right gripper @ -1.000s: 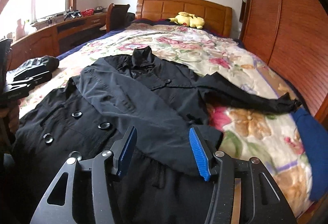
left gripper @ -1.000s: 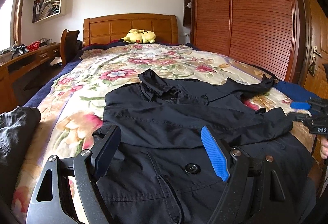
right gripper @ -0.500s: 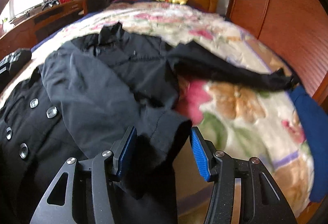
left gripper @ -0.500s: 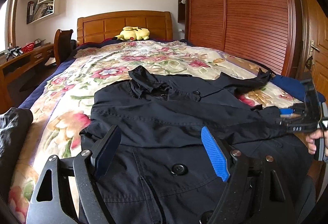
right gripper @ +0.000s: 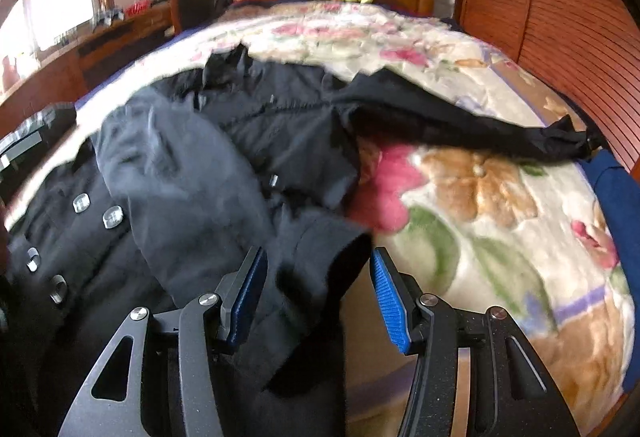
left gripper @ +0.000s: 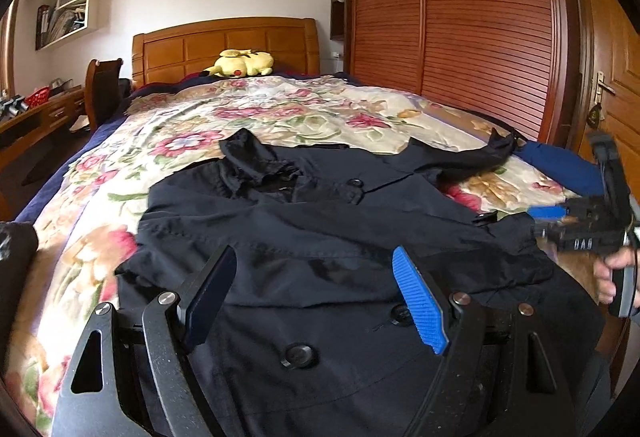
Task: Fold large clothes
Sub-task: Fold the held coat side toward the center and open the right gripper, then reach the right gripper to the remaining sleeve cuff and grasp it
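A large dark navy buttoned coat lies face up on the flowered bedspread, collar toward the headboard. One sleeve is folded across its chest; the other sleeve stretches out to the right. My left gripper is open and empty, hovering over the coat's lower front near the buttons. My right gripper is open, its jaws on either side of the folded sleeve's cuff. The right gripper also shows in the left wrist view at the coat's right edge.
A yellow plush toy lies by the wooden headboard. A slatted wooden wardrobe runs along the right of the bed. A desk and chair stand on the left. A blue cloth lies at the bed's right edge.
My right gripper has moved down and forward until the sleeve cuff lies between its open jaws. My left gripper has drifted slightly over the coat's front and stays open.
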A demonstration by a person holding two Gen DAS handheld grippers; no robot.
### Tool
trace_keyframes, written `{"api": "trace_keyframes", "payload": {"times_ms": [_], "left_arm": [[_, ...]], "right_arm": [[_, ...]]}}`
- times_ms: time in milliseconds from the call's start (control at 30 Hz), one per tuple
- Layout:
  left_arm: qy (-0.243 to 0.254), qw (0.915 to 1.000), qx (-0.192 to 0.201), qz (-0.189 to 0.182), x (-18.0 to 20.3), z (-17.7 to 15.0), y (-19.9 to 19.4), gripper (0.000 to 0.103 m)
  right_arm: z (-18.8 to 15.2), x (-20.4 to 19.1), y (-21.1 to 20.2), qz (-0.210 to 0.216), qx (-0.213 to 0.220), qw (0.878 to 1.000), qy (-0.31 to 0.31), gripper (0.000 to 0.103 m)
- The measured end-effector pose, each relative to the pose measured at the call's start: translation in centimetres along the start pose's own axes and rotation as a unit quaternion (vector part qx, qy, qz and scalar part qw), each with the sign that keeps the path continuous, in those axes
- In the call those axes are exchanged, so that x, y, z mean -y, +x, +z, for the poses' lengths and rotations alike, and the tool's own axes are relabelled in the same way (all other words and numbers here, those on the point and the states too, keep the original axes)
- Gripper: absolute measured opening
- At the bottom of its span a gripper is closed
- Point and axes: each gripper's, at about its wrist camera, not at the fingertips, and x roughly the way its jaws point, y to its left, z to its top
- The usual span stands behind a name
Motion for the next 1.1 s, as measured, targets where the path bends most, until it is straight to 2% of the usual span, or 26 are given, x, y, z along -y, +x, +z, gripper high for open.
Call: {"api": "trace_keyframes", "payload": {"times_ms": [67,333,633,900,1100], "left_arm": [[0.001,1.0000,-0.002,-0.003,0.6,0.2,0.7,0.081],[-0.002,0.9999,-0.009,-0.007,2.2,1.0,2.9,0.081],[-0.009,0.9999,-0.007,-0.006,2.7,1.6,4.0,0.081],[-0.020,0.9997,-0.013,0.000,2.1,1.7,5.0,0.081],[-0.019,0.9996,-0.018,0.002,2.1,1.7,5.6,0.081]], "right_arm": [[0.7,1.1,-0.3,-0.013,0.011,1.000,0.001,0.061],[3.1,7.7,1.9,-0.031,0.011,0.999,0.038,0.062],[7.2,15.5,5.4,-0.097,0.000,0.994,0.052,0.062],[10.8,21.2,8.1,-0.152,-0.010,0.983,0.099,0.062],[12.5,24.5,10.8,-0.169,-0.022,0.974,0.148,0.062]]}}
